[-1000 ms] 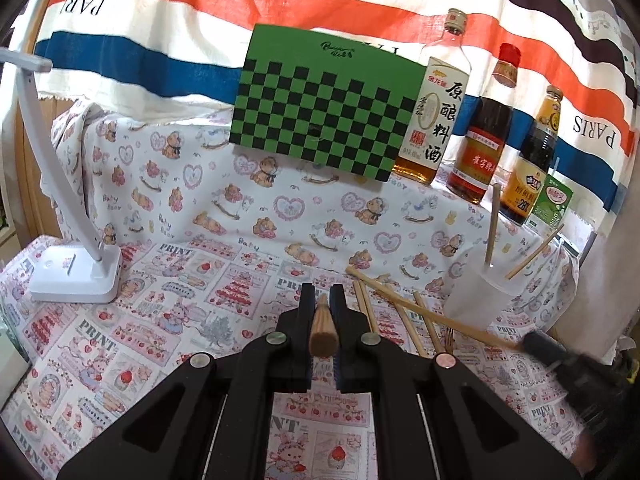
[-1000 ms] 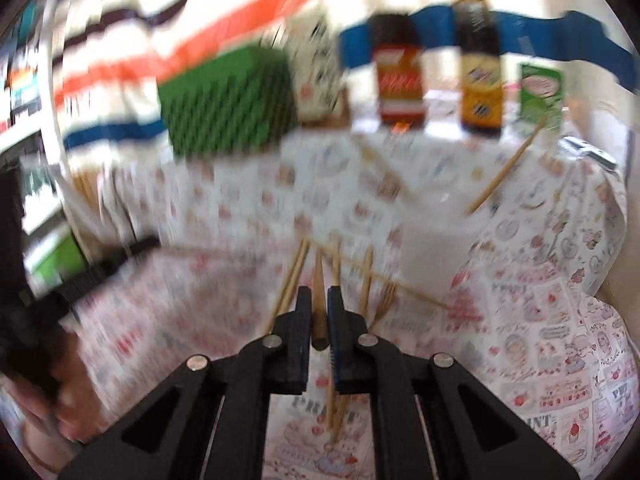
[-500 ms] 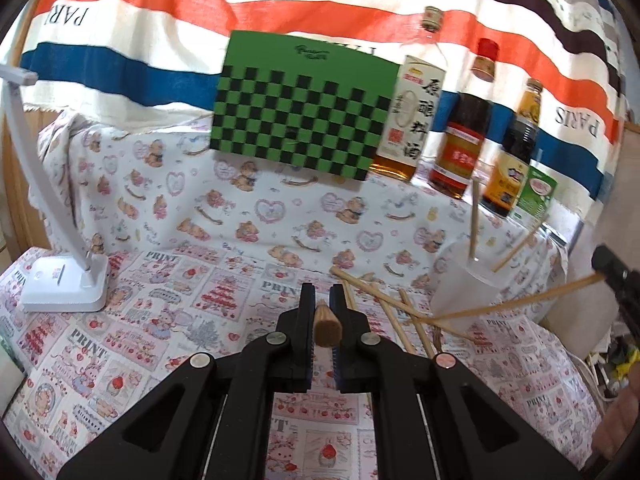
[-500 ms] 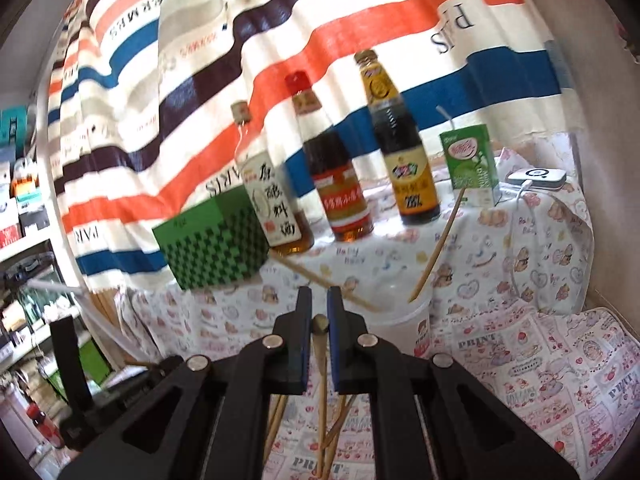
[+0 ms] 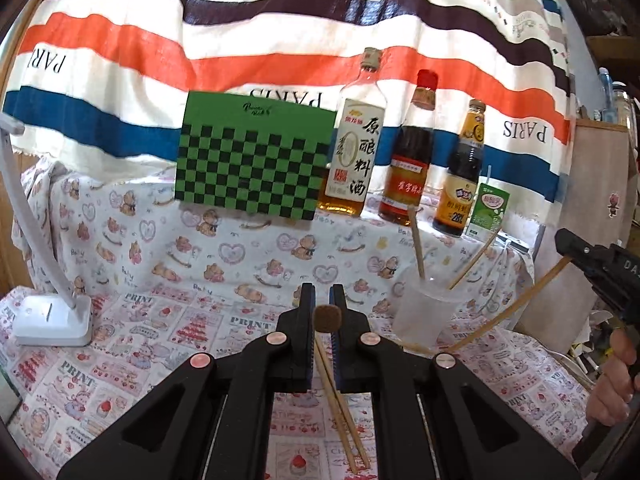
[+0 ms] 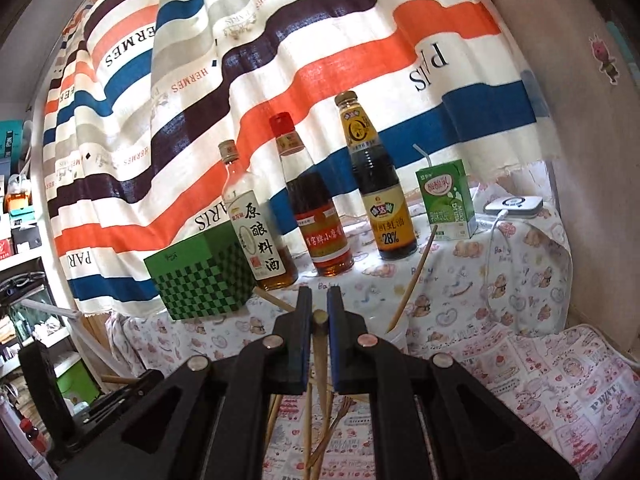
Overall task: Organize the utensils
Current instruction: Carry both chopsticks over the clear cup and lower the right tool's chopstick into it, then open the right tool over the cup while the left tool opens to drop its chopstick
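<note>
Three bottles (image 5: 412, 152), green checkered box (image 5: 256, 156), white lamp (image 5: 52, 320).

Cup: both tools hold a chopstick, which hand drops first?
Probably right. Seen from the left wrist, the right tool sits beside the cup, its chopstick slanting toward it. The left tool is farther back.

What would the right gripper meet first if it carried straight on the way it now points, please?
Probably the red-capped bottle on the raised shelf: the right gripper, shut on a chopstick, points about level towards it; depth is unclear.
</note>
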